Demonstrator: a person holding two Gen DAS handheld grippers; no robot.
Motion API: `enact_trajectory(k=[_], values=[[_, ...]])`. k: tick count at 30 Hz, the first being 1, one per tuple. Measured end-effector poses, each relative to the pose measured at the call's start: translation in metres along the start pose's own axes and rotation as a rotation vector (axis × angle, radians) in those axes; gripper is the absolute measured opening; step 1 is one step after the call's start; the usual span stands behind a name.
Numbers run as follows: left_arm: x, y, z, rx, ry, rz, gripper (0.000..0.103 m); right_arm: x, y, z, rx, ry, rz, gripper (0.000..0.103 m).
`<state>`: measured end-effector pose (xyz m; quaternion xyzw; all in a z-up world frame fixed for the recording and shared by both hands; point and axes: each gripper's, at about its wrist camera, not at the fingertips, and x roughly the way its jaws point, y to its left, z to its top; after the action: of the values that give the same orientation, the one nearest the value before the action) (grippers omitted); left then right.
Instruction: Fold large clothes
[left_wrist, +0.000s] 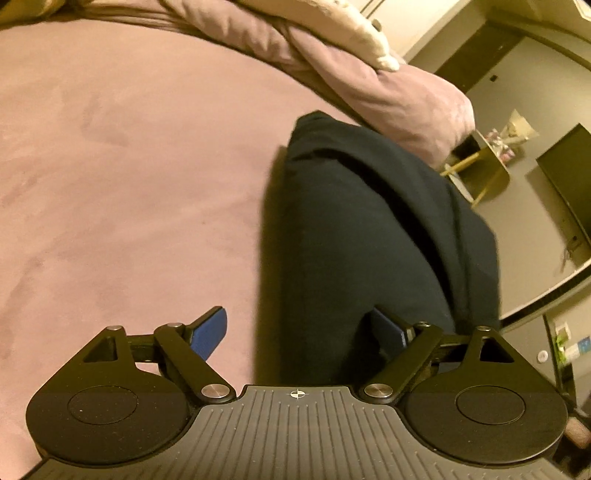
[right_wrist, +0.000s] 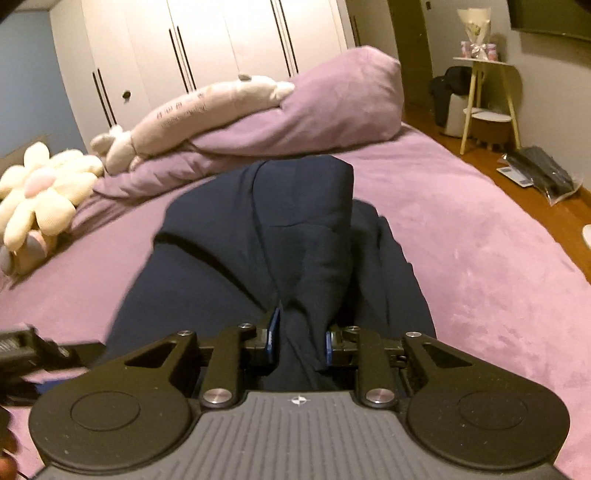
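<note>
Only right claw (right_wrist: 299, 341) pinching garment (right_wrist: 258, 236), left claw (left_wrist: 299, 328) spread

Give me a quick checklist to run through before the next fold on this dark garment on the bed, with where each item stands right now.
1. Right tool gripping the dark garment: ok, fabric is bunched between its blue pads.
2. Left tool gripping the garment: not ok, jaws stand wide open; one pad is over bare bedsheet.
3. Garment lying flat: not ok, it is creased and layered in the right wrist view.
4. Landing space on the sheet: ok, open purple sheet lies beside the garment.
5. Rumpled duvet and flower plush apart from the garment: the plush ok, the duvet cannot tell.
</note>
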<state>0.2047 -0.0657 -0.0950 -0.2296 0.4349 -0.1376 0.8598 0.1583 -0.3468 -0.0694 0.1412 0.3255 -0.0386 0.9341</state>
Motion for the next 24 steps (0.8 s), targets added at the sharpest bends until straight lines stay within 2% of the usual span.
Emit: enact_trajectory(k=[3, 5, 7, 10, 13, 14, 17, 19, 21, 24], values=[[0.009, -0.001, 0.0, -0.003, 0.018, 0.002, 0.091, 0.012, -0.004, -0.005, -0.025, 0.007, 0.009, 0.031], [0.007, 0.0, 0.001, 0.012, 0.012, 0.014, 0.091, -0.002, -0.005, 0.005, -0.008, -0.001, 0.031, 0.038], [0.006, 0.003, 0.002, 0.019, 0.01, 0.014, 0.091, -0.021, -0.003, 0.017, 0.01, -0.039, 0.027, 0.038], [0.008, 0.009, 0.002, -0.016, 0.017, 0.008, 0.091, -0.034, 0.02, 0.043, -0.009, -0.123, 0.029, 0.038], [0.009, 0.007, 0.002, -0.037, 0.02, 0.001, 0.09, -0.013, 0.054, 0.067, -0.08, -0.126, 0.112, 0.037], [0.009, 0.006, 0.002, -0.031, 0.016, 0.004, 0.09, -0.001, 0.062, 0.073, -0.105, -0.122, 0.114, 0.036], [0.006, 0.005, 0.0, -0.025, 0.011, 0.013, 0.09, 0.051, 0.084, 0.083, -0.204, -0.097, 0.066, 0.03], [0.004, 0.007, 0.004, -0.025, 0.01, 0.013, 0.089, 0.089, 0.082, 0.075, -0.269, -0.063, -0.041, 0.028], [0.004, 0.006, 0.013, -0.038, -0.007, 0.026, 0.086, 0.115, 0.057, 0.059, -0.225, -0.028, -0.109, 0.028], [0.014, -0.006, 0.032, -0.051, -0.059, 0.057, 0.085, 0.111, 0.02, 0.042, -0.083, -0.084, -0.144, 0.028]])
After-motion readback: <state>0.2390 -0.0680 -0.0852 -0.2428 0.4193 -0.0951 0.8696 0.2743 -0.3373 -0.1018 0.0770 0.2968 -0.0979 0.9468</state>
